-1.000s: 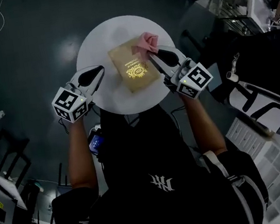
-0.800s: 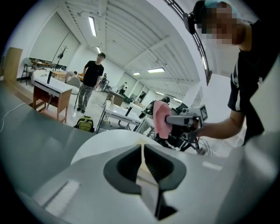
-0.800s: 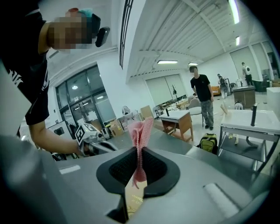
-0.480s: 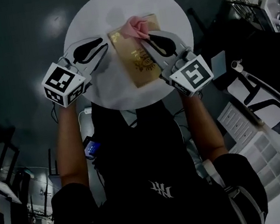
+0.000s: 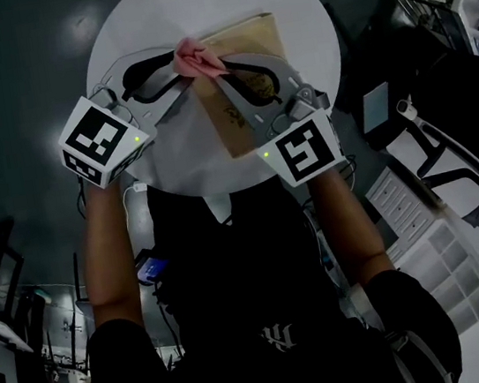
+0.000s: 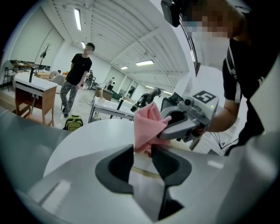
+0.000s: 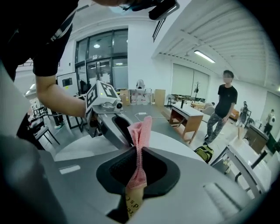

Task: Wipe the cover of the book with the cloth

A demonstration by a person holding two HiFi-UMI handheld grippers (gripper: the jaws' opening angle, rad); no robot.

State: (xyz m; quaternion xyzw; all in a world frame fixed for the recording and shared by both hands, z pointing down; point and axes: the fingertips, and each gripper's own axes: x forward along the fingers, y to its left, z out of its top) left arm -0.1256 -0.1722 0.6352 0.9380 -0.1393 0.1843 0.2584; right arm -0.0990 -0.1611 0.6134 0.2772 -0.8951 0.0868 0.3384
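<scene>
A tan book (image 5: 247, 51) with gold print lies on the round white table (image 5: 173, 165). Its cover also shows under the jaws in the right gripper view (image 7: 131, 204). My right gripper (image 5: 209, 60) (image 7: 139, 151) is shut on a bunched pink cloth (image 5: 194, 55) (image 7: 141, 135), which it holds over the book's left far corner. My left gripper (image 5: 176, 67) (image 6: 142, 151) faces it from the left. Its jaws have just been opening and stand apart, with the lower edge of the cloth (image 6: 147, 124) at their tips but not pressed. The pale book edge (image 6: 144, 175) lies below them.
A person (image 6: 78, 74) (image 7: 222, 107) stands among wooden desks in the background, with a green backpack (image 6: 72, 123) on the floor. Right of the table are an office chair (image 5: 450, 168) and a white drawer unit (image 5: 424, 230). The floor is dark.
Both grippers have come down and drawn together. The cloth has travelled from the book's far right corner to its left side. The left jaws, shut before, now stand apart at the cloth.
</scene>
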